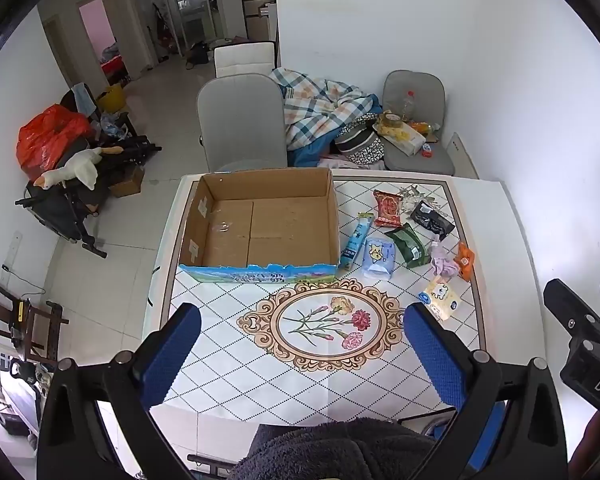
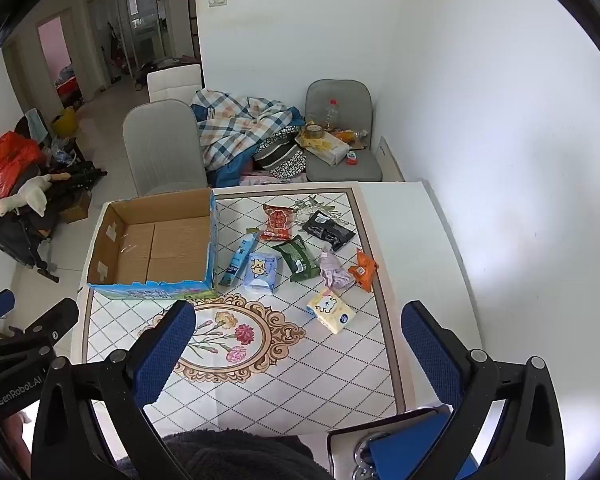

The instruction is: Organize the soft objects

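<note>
Nearest, both tools hanging above the near edge of the table (image 1: 488,216), pointing steeply down: left gripper (image 1: 302,354) with blue pads spread wide, nothing between them; right gripper (image 2: 298,354) likewise wide apart and empty. Beneath them, dark fleecy fabric (image 1: 332,452) at the bottom of both views. Just beyond, a tablecloth (image 2: 284,384) with diamond lattice and an oval flower medallion (image 1: 320,322). Past the medallion to the right, a yellow tissue pack (image 2: 331,309), alone. Farther on, a loose row: blue tube-like packet (image 2: 239,261) just beside the box, pale blue tissue pack (image 2: 261,272), green packet (image 2: 297,258), lilac cloth (image 2: 334,271) touching an orange packet (image 2: 363,270). Behind those, a red snack bag (image 2: 277,222) and a black packet (image 2: 329,230). At the left, an open cardboard box (image 1: 198,216), nothing inside. Beyond the table, grey chairs (image 1: 242,120) and a plaid blanket (image 1: 320,112).
</note>
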A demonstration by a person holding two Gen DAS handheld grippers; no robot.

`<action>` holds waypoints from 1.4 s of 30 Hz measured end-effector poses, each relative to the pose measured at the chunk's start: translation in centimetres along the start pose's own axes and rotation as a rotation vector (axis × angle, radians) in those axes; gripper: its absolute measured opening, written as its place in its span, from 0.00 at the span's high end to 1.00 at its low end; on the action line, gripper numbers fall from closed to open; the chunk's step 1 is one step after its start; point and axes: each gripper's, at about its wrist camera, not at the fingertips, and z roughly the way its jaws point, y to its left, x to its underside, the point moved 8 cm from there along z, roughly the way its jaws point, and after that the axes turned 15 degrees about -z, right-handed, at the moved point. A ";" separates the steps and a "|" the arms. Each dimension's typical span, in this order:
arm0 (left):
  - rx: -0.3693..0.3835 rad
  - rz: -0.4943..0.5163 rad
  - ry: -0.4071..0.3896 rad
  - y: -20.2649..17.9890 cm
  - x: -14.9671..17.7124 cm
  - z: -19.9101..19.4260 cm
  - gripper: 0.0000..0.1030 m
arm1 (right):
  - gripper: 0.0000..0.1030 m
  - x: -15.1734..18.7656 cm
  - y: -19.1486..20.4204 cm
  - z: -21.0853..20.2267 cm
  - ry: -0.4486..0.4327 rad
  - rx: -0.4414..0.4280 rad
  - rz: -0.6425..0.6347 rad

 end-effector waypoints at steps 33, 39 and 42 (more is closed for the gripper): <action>0.004 -0.002 0.018 -0.6 1.1 0.8 0.00 | 0.00 1.0 -0.1 0.0 0.003 0.003 0.013; 0.010 0.002 0.022 -1.0 0.9 0.3 0.00 | 0.00 0.9 -0.4 -0.1 0.001 0.006 0.011; 0.011 0.002 0.020 -1.0 0.7 0.1 0.00 | 0.00 0.8 -0.4 -0.1 0.003 0.005 0.010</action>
